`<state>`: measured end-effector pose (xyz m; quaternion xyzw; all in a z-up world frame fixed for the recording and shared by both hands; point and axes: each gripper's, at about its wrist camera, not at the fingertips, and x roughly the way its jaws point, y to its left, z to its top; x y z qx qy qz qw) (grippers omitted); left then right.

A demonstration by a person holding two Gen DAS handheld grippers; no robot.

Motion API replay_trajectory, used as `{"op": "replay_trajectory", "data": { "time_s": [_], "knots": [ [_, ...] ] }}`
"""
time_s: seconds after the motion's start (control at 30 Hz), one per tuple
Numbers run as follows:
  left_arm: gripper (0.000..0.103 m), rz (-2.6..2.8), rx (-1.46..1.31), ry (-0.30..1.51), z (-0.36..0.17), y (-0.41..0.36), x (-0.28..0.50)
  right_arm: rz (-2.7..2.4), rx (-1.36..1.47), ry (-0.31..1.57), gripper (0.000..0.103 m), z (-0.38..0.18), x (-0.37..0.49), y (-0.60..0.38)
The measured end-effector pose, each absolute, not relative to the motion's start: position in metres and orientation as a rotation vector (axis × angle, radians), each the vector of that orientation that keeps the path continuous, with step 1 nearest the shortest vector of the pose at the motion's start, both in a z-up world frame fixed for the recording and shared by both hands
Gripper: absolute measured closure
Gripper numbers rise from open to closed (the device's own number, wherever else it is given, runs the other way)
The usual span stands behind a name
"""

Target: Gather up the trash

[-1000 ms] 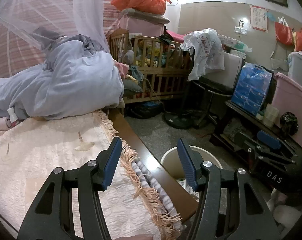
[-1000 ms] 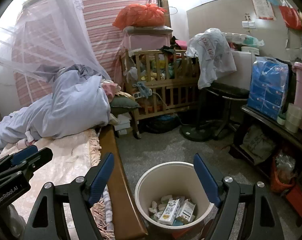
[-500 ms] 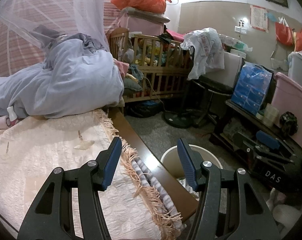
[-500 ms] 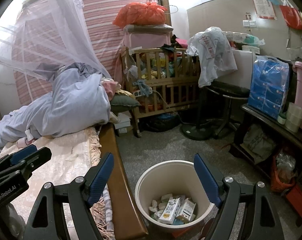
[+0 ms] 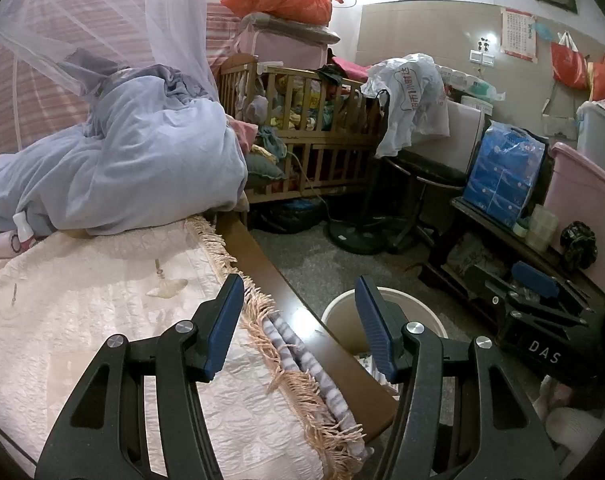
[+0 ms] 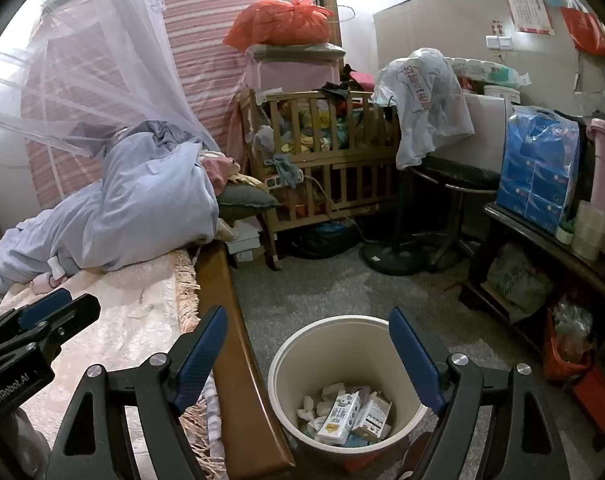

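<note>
A cream round bin (image 6: 278,364) stands on the floor beside the bed, holding small cartons (image 6: 340,414) and crumpled tissues. My right gripper (image 6: 308,344) hangs open above the bin with nothing between its blue pads. In the left wrist view my left gripper (image 5: 298,312) is open and empty over the bed's wooden edge, with the bin (image 5: 342,312) partly hidden behind its right finger. A small pale wrapper (image 5: 168,286) and a thin stick (image 5: 13,294) lie on the quilted bedspread (image 5: 82,320). The left gripper (image 6: 42,316) also shows at the left edge of the right wrist view.
A heap of light-blue bedding (image 5: 134,172) fills the far bed, with a small bottle (image 5: 22,226) by it. Behind stand a wooden crib (image 6: 322,160), a fan base (image 6: 390,258) and a stool. A low dark shelf (image 6: 542,236) with boxes runs along the right.
</note>
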<state>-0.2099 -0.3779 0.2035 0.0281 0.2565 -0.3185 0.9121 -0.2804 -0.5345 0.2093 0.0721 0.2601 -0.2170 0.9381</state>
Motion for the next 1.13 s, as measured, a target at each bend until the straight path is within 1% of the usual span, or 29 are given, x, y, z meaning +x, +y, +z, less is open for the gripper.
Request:
{"op": "replay_trajectory", "data": {
  "time_s": [0.7,1.13],
  "knots": [
    [0.047,-0.677,0.066,0.548,0.196,-0.385,-0.209,-0.444,0.151,0.542,0.021,0.210,-0.279,-0.537],
    [0.047,-0.669,0.046,0.571,0.193,-0.379,-0.203,-0.431,0.147,0.566,0.020,0.201,-0.274,-0.537]
  ]
}}
